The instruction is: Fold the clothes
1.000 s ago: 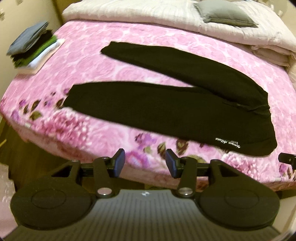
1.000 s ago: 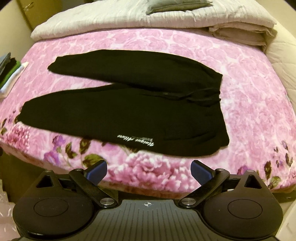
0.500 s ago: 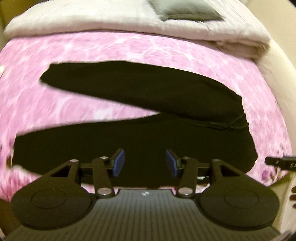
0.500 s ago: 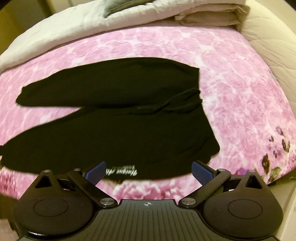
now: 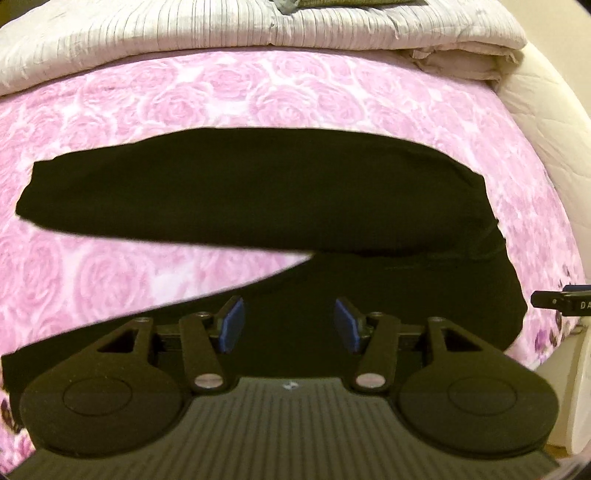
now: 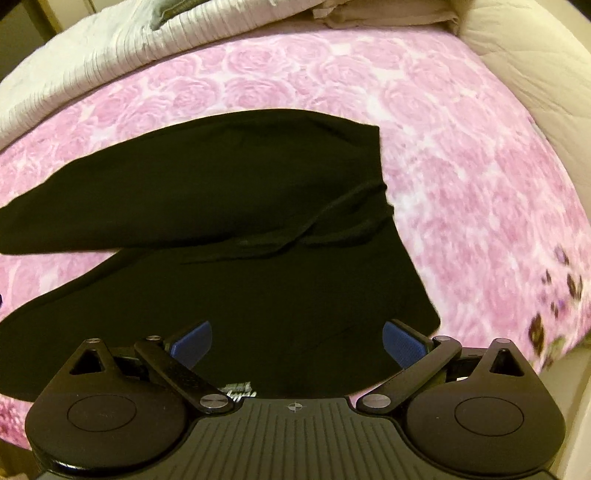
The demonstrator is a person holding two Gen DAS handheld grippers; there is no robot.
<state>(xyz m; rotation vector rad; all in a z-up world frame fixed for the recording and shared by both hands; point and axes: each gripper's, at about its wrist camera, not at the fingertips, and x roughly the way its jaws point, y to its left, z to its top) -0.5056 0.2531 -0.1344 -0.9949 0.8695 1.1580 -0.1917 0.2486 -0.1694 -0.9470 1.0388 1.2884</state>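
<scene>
A pair of black trousers [image 5: 266, 192] lies flat on the pink rose bedspread [image 5: 110, 266], legs spread in a V toward the left, waistband at the right. My left gripper [image 5: 290, 325] hovers over the near leg, its jaws opening, with no cloth caught between the blue pads. The same black trousers [image 6: 229, 221] fill the right wrist view, white lettering [image 6: 238, 391] at the near edge. Above the near waist part, my right gripper [image 6: 297, 339] stands wide open and holds nothing. A tip of the right gripper [image 5: 561, 301] shows at the left view's right edge.
A folded grey-white quilt [image 5: 184, 33] lies across the far side of the bed, with beige folded bedding [image 5: 461, 62] at its right. A cream padded bed frame [image 6: 528, 74] borders the right side. The bedspread's [image 6: 480, 184] near right edge drops off.
Both grippers have come forward and lower over the trousers, which now fill more of each view. The left jaws stand wider apart. The stack of folded clothes at the left has left the view.
</scene>
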